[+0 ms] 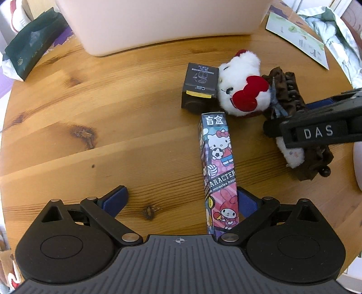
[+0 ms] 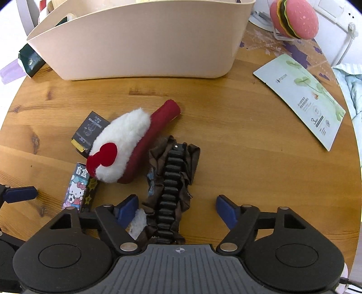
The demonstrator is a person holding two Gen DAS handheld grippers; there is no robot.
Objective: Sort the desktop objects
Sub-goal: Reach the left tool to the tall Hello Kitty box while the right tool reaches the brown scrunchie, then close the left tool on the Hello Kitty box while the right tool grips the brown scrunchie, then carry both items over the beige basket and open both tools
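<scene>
A tall cartoon-printed blind box (image 1: 218, 162) lies on the round wooden table (image 1: 90, 113), inside my left gripper (image 1: 181, 201). It sits right beside the right blue pad (image 1: 246, 203), while the left pad is far off, so this gripper is open. A brown ruffled hair claw with black teeth (image 2: 172, 181) lies between the fingers of my right gripper (image 2: 177, 211). The left pad (image 2: 129, 210) is at its fabric and the right pad stands apart, so it is open. A white plush with a red bow (image 2: 120, 147) and a small black box (image 2: 89, 131) lie just beyond.
A large cream bin (image 2: 144, 40) stands at the back of the table. A pale green card (image 2: 301, 99) lies at the right, a pink burger-shaped item (image 2: 294, 20) behind it. A dark green pouch (image 1: 29, 52) sits at the far left edge.
</scene>
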